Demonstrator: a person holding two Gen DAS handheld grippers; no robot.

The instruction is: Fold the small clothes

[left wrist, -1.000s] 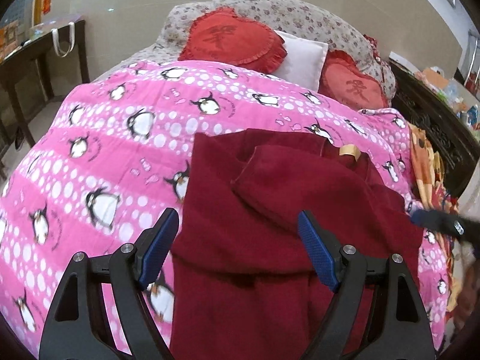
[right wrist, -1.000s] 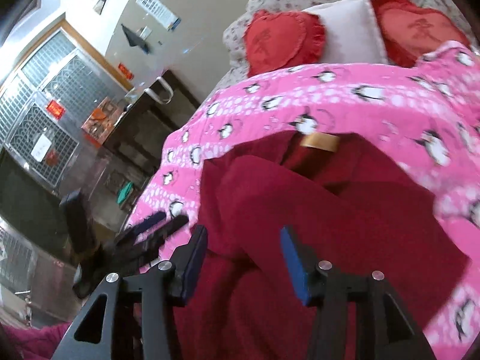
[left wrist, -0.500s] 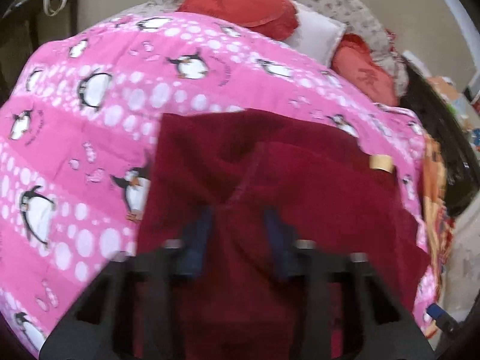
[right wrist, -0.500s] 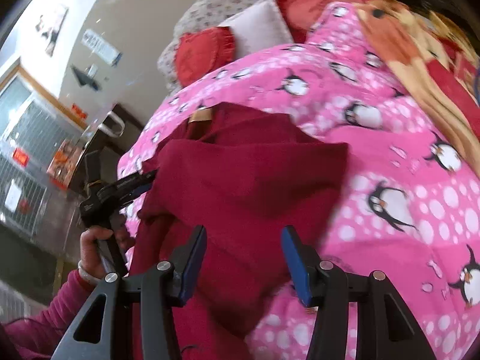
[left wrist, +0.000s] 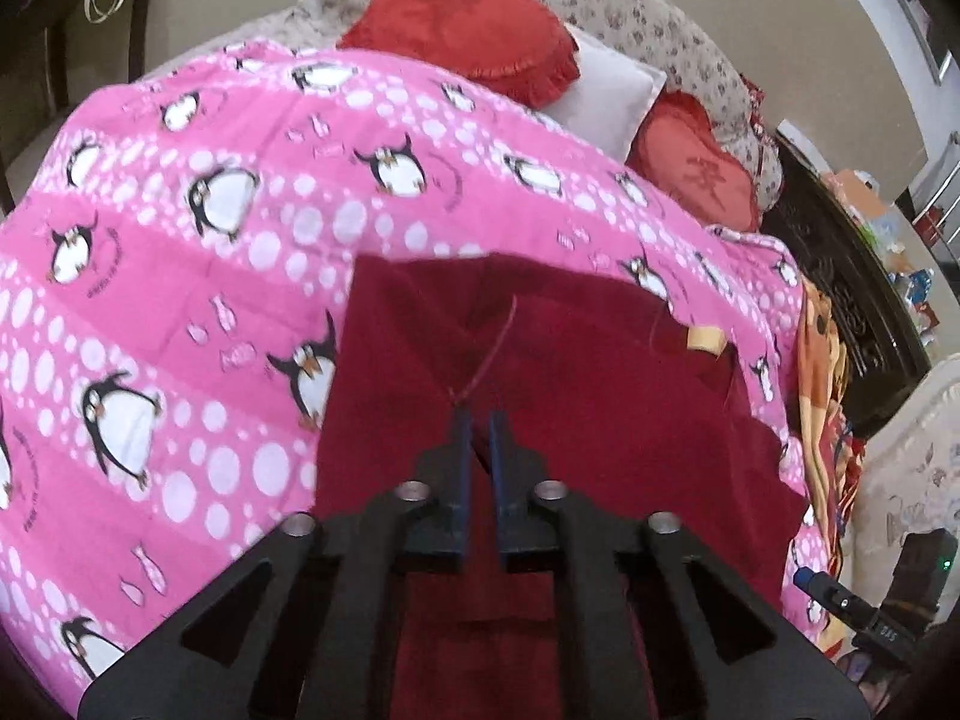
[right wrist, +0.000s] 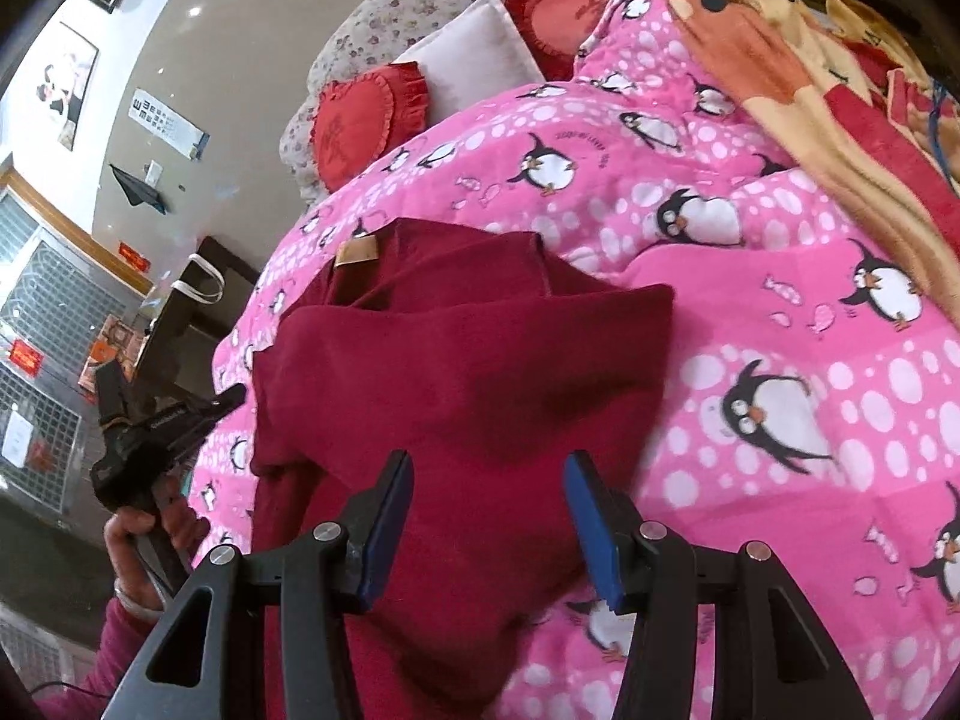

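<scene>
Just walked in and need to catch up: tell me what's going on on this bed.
A person is folding a dark red garment spread on a pink penguin blanket. The left tool has its jaws nearly together, apparently pinching a fold of the garment near its middle. The right tool is open and hovers over the near part of the garment, gripping nothing. A tan label shows at the garment's far end, with red heart cushions beyond.

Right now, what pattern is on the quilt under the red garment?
Pink quilt with white dots and black-and-white penguins; clearest in the right wrist view.
</scene>
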